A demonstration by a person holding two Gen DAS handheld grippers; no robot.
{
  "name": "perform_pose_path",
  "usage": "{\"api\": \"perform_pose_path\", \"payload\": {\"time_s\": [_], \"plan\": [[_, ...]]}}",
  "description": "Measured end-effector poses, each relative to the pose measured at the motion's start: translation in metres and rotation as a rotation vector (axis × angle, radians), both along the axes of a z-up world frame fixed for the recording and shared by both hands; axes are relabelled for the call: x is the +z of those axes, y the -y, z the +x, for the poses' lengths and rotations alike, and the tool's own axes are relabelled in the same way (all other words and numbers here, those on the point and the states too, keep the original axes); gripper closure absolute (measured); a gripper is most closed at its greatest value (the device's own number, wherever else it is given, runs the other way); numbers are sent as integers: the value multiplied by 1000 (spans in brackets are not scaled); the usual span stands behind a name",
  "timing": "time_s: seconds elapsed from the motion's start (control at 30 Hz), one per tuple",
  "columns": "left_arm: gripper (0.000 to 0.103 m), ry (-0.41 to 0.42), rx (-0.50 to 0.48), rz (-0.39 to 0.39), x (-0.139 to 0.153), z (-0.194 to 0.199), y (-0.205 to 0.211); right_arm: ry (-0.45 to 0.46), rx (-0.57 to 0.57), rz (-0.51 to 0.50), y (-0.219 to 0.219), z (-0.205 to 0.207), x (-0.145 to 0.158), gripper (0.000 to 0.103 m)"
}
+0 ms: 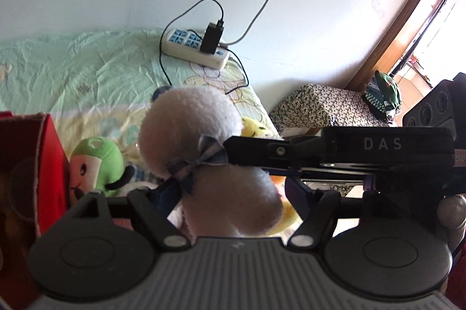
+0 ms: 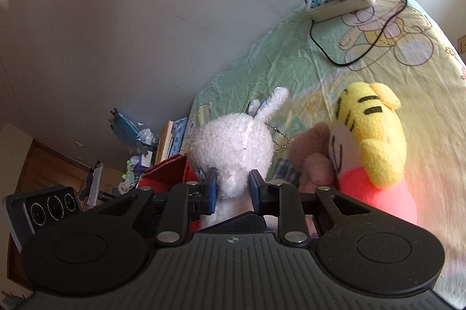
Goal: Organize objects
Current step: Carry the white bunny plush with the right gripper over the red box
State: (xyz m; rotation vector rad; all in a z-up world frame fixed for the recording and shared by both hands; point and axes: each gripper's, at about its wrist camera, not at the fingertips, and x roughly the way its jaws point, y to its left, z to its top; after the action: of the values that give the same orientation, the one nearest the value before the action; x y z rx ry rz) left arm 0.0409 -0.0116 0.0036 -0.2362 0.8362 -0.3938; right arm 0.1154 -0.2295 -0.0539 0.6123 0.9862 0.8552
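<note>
Left tongs [image 1: 230, 190]: mine, pinching the white plush rabbit [image 1: 204, 152] around its body, blue pads on either flank.
Right tongs [image 2: 233, 187]: mine, also pinching the white plush rabbit [image 2: 233, 147], pads pressed into its fur below the head.
Rabbit: held above the bed [image 2: 262, 53] between both tongs, a blue bow [image 1: 201, 161] at its neck, a bead chain hanging beside its ear.
Red box [image 1: 32, 164]: at the left, just beside the rabbit.
Green plush [image 1: 96, 161]: lying on the bed next to the red box.
Yellow striped plush [image 2: 370, 135]: on the bed to the rabbit's right, touching a brown plush [image 2: 311, 155].
Power strip [image 1: 195, 48]: at the bed's far edge by the wall, a black charger [image 1: 212, 37] plugged in.
</note>
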Motion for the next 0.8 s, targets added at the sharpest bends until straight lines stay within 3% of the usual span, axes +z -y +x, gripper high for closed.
{"api": "perform_pose_path", "payload": {"time_s": [0.2,0.4,0.57,0.8], "plan": [[29,91,96,76,24,-40,-21,72,96,79,-18,-16,15,78],[29,138,177,145,35,-70,-63,117,197,113,-66,-31,23,78],[29,145,222,209,30,-80,-114,135,250,108,-122,-45,24,78],[29,71,260,264,8,-78,-208,93,290,86,-211,-71,4,78]]}}
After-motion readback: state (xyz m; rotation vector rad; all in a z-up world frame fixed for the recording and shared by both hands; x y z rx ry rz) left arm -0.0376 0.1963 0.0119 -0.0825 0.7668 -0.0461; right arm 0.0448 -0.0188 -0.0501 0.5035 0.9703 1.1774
